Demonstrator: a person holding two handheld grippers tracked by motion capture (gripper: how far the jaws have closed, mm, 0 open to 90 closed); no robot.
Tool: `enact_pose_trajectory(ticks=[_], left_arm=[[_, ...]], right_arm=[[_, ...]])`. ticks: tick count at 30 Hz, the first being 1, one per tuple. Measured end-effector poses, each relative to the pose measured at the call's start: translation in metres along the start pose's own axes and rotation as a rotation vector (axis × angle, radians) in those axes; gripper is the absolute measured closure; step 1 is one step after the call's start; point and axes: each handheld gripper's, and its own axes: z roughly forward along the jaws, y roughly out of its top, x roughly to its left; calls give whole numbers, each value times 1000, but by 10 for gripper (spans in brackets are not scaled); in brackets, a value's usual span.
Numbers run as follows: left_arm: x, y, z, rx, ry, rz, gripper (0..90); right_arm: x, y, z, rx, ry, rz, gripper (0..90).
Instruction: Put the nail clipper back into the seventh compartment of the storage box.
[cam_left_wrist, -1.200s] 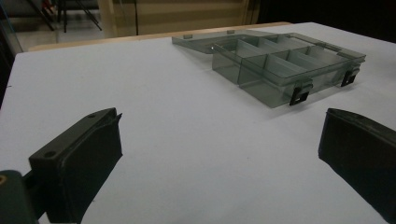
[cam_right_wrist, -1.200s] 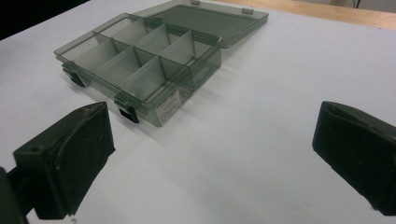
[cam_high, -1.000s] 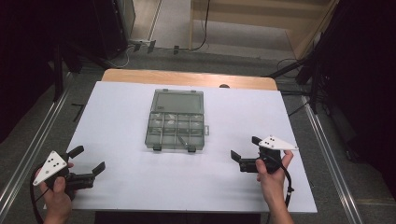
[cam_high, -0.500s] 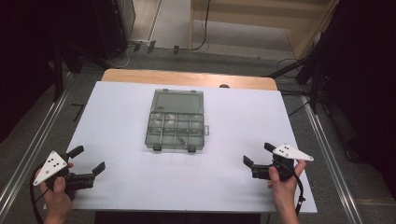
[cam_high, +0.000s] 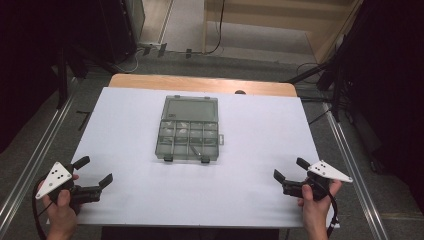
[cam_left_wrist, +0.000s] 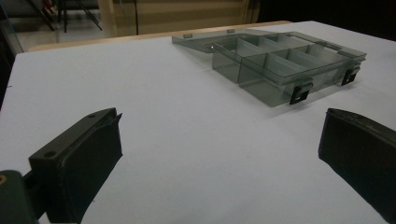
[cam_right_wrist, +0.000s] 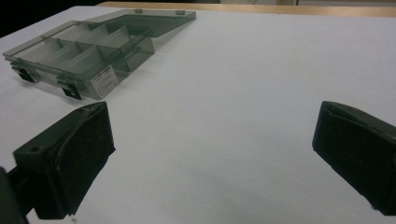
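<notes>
A smoky clear compartment box (cam_high: 189, 129) lies at the middle of the white table (cam_high: 260, 130), its lid folded open toward the far side and two black latches facing me. Small pale pieces show in some compartments. My left gripper (cam_high: 94, 171) rests near the front left corner, open and holding nothing. My right gripper (cam_high: 290, 169) is near the front right corner, also open with nothing in it. In the left gripper view the box (cam_left_wrist: 280, 65) sits far ahead to the right of the gripper (cam_left_wrist: 219, 121). In the right gripper view the box (cam_right_wrist: 79, 51) sits ahead left of the gripper (cam_right_wrist: 212, 116).
A wooden strip (cam_high: 200, 82) edges the table's far side, with a small dark knob (cam_high: 240, 92) on it. Metal rails (cam_high: 350, 165) run along both sides. Cables lie on the floor beyond. Bare white surface separates each gripper from the box.
My right gripper has drawn back toward me and to the right, away from the box. The left gripper and the box have stayed put.
</notes>
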Motion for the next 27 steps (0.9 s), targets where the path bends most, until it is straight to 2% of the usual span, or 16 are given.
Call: enact_pose_trajectory(ticks=[11,14,19,27], left_arm=[[1,0,-1,-3,-5,-5,0],[1,0,-1,-2,-6,-5,0],[1,0,-1,-3,-4,-6,0],[2,0,-1,-5,-3,-7,0]], right_arm=[[-19,-17,-20,-69,-42,23,0],[-23,-23,-25,-87,-68,12,0],[-27,-27,-25,-100,-76,29,0],[-27,-27,-20,-78,-85,27,0]])
